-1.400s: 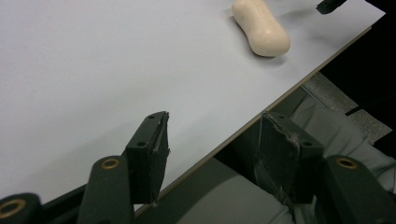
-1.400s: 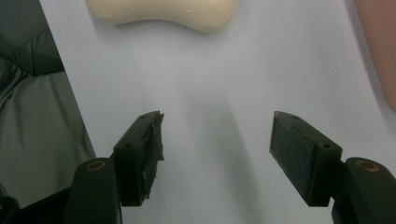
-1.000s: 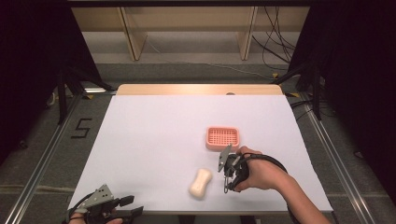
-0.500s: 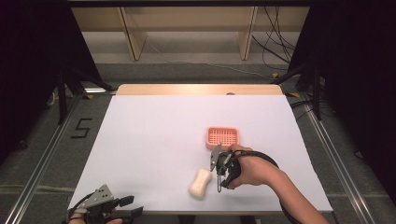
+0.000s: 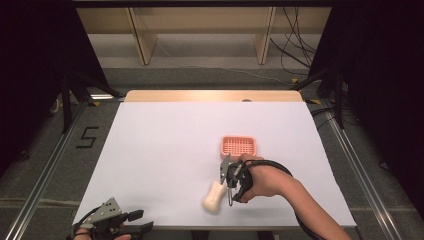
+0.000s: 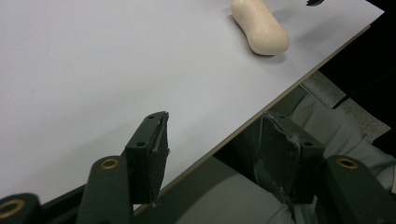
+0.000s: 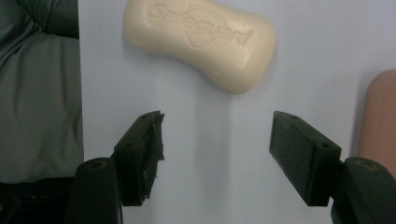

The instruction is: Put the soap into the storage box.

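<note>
While its jaws stand apart with nothing between them, having just been opening, the right gripper (image 5: 226,176) hovers over the white surface (image 5: 165,150) at about 5 o'clock from the surface's middle, held in the person's right hand (image 5: 262,179). In the right gripper view the right gripper (image 7: 215,140) looks down on bare surface, and the soap (image 7: 200,39) lies just past the jaw tips at 12 o'clock, flat, its embossed face up, not touched by either jaw. In the high view the soap (image 5: 213,196) lies at the gripper's 7 o'clock, just beside its tips, close to the near edge of the surface. A pink tray (image 5: 239,146) sits near the gripper at its 1 o'clock, apart from the soap; its edge (image 7: 380,116) shows at 3 o'clock in the right gripper view. Well apart, at 8 o'clock from the soap, the left gripper (image 5: 142,227) rests at the near left corner of the surface, jaws open and empty. In the left gripper view the left gripper (image 6: 212,149) straddles the surface's edge, with the soap (image 6: 260,25) far off at 1 o'clock.
</note>
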A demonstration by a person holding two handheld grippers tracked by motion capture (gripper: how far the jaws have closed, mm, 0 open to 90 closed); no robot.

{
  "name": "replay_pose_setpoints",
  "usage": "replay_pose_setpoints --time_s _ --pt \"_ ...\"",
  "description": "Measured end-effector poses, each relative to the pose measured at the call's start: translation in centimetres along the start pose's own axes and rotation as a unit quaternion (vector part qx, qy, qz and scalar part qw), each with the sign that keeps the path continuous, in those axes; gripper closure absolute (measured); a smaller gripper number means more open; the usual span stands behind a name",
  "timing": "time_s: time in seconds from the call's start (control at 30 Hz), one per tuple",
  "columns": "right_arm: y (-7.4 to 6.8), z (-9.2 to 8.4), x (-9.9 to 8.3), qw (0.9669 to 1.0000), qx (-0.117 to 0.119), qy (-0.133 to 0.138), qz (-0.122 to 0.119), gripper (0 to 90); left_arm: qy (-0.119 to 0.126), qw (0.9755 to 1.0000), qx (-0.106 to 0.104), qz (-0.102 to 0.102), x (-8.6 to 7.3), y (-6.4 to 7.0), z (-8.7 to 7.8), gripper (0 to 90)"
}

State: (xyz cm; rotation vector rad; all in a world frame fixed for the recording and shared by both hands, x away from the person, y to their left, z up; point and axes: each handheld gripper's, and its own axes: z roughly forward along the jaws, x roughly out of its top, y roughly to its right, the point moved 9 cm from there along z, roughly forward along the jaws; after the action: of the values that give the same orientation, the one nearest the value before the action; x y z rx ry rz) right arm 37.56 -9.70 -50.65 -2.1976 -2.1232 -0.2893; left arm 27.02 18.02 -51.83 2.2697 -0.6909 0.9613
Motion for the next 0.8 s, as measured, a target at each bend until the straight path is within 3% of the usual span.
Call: replay_pose_setpoints --time_s 0.07,0.17,0.23,0.37,0.4,0.43,0.5,0.6,0.63,0.67,0.7,0.73,0.77,0.8 --pt "0.0 0.1 0.2 0.9999 0.004 0.000 -0.009 34.9 -0.001 1.0000 0.000 0.001 0.0 0.0 0.0 41.9" --pt "0.6 0.2 0.4 0.9989 -0.001 -0.002 -0.046 34.4 -0.001 1.0000 -0.001 0.001 0.0 0.0 0.0 41.9" --pt "0.0 0.2 1.0 0.9997 0.011 0.002 -0.022 33.9 -0.001 1.0000 -0.001 0.001 0.0 0.0 0.0 41.9" --pt "0.0 0.3 1.3 0.9996 0.009 -0.002 -0.025 32.9 -0.001 1.0000 -0.001 0.001 0.0 0.0 0.0 41.9" --pt "-0.1 0.2 1.3 0.9998 0.010 -0.011 -0.015 32.7 -0.001 1.0000 -0.001 0.002 0.0 0.0 0.0 41.9" --pt "0.2 0.3 1.5 0.9994 0.005 -0.014 -0.032 32.6 0.002 1.0000 -0.001 0.002 0.0 0.0 0.0 41.9" --pt "0.3 0.4 1.7 0.9990 0.005 -0.006 -0.043 32.5 0.003 1.0000 -0.001 0.002 0.0 0.0 0.0 41.9" --pt "0.0 0.5 1.8 0.9995 0.008 -0.017 -0.025 32.5 0.002 1.0000 -0.001 0.003 0.0 0.0 0.0 41.9" --pt "0.3 0.7 2.3 0.9989 0.007 -0.006 -0.047 32.4 0.001 1.0000 -0.001 0.003 0.0 0.0 0.0 41.9" --pt "0.3 0.7 2.3 0.9989 0.007 -0.006 -0.047 32.4 0.001 1.0000 -0.001 0.003 0.0 0.0 0.0 41.9" --pt "0.5 0.8 2.5 0.9978 0.008 -0.010 -0.066 32.4 0.002 1.0000 -0.001 0.003 0.0 0.0 0.0 41.9" --pt "0.5 0.8 2.5 0.9978 0.008 -0.010 -0.066 32.4 0.002 1.0000 -0.001 0.003 0.0 0.0 0.0 41.9" --pt "0.0 0.8 2.4 0.9990 0.012 -0.019 -0.039 32.4 0.002 1.0000 -0.001 0.003 0.0 0.0 0.0 41.9" --pt "0.0 0.8 2.4 0.9990 0.012 -0.019 -0.039 32.4 0.002 1.0000 -0.001 0.003 0.0 0.0 0.0 41.9"
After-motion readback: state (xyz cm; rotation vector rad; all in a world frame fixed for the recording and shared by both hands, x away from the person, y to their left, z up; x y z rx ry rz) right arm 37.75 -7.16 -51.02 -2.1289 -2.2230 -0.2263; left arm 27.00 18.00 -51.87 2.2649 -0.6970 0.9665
